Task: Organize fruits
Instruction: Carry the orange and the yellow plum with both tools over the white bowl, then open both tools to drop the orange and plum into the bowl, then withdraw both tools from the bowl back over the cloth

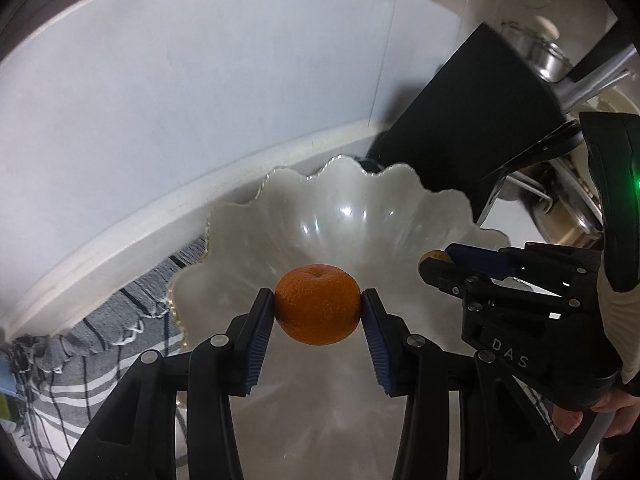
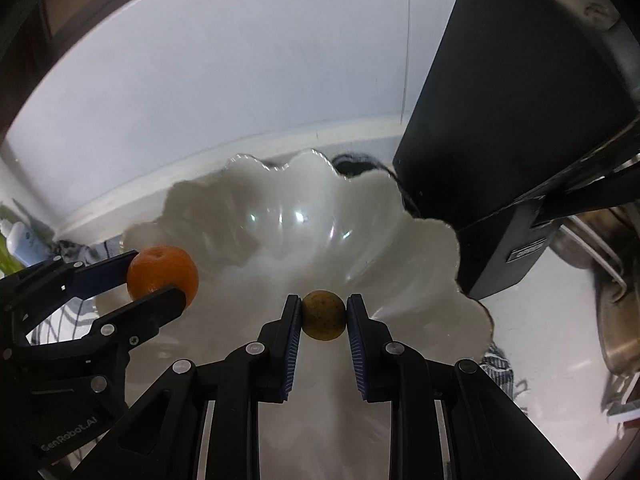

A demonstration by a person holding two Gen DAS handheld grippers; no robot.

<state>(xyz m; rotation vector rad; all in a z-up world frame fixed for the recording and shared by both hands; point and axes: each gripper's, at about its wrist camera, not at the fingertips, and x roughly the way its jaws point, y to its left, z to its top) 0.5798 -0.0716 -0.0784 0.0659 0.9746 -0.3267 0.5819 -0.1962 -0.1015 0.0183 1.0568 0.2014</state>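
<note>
A white scalloped bowl [image 1: 344,216] [image 2: 304,216] sits below both grippers, with nothing in it that I can see. My left gripper [image 1: 318,306] [image 2: 158,278] is shut on an orange mandarin [image 1: 318,304] [image 2: 163,274], holding it above the bowl's near side. My right gripper [image 2: 323,316] [image 1: 434,266] is shut on a small speckled yellow-brown fruit [image 2: 323,315] [image 1: 434,257], over the bowl's front part. In the left wrist view that small fruit shows only as a sliver at the right gripper's tips, above the bowl's right rim.
A tall black box-shaped appliance [image 1: 468,120] [image 2: 516,120] stands right behind the bowl. Steel pots [image 1: 548,56] are at the far right. A grey striped cloth [image 1: 92,360] lies under the bowl. A white wall [image 1: 200,100] closes the back. A person's hand [image 1: 600,408] holds the right gripper.
</note>
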